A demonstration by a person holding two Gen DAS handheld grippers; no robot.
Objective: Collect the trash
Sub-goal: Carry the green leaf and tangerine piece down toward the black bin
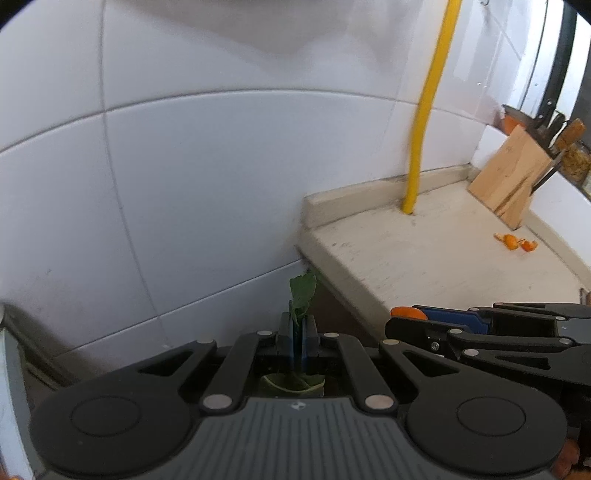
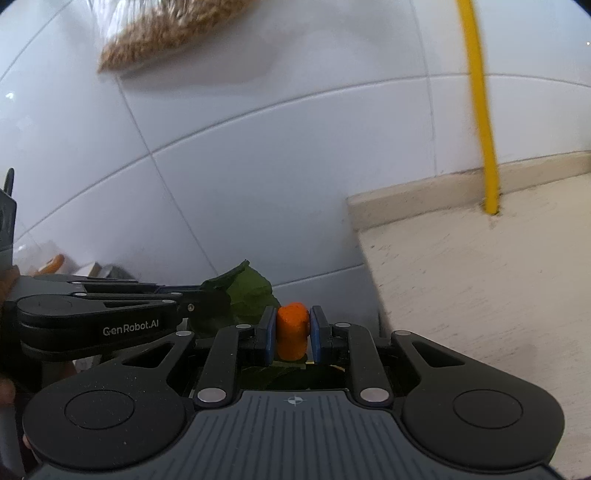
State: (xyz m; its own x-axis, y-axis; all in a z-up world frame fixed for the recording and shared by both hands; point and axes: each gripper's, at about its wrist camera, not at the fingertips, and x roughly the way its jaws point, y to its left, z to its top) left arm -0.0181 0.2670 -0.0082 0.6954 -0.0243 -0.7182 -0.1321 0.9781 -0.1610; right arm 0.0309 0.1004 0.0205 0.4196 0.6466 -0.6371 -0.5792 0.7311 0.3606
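My left gripper (image 1: 297, 325) is shut on a green leaf (image 1: 303, 293) that sticks up past its blue pads, out beyond the left end of the countertop (image 1: 424, 251). Pinched between the blue pads of my right gripper (image 2: 293, 330) is an orange carrot chunk (image 2: 292, 328). The right gripper's fingers (image 1: 454, 321) show at the right of the left wrist view with the orange piece (image 1: 408, 313) at their tip. In the right wrist view the left gripper (image 2: 207, 295) comes in from the left holding the leaf (image 2: 247, 291). Orange peel bits (image 1: 515, 242) lie on the counter near the knife block.
A yellow pipe (image 1: 424, 110) runs down the white tiled wall (image 1: 203, 166) into the counter's back edge. A wooden knife block (image 1: 509, 177) stands at the counter's far right, with jars behind it. A bag of brown grain (image 2: 166, 26) hangs at the top of the right wrist view.
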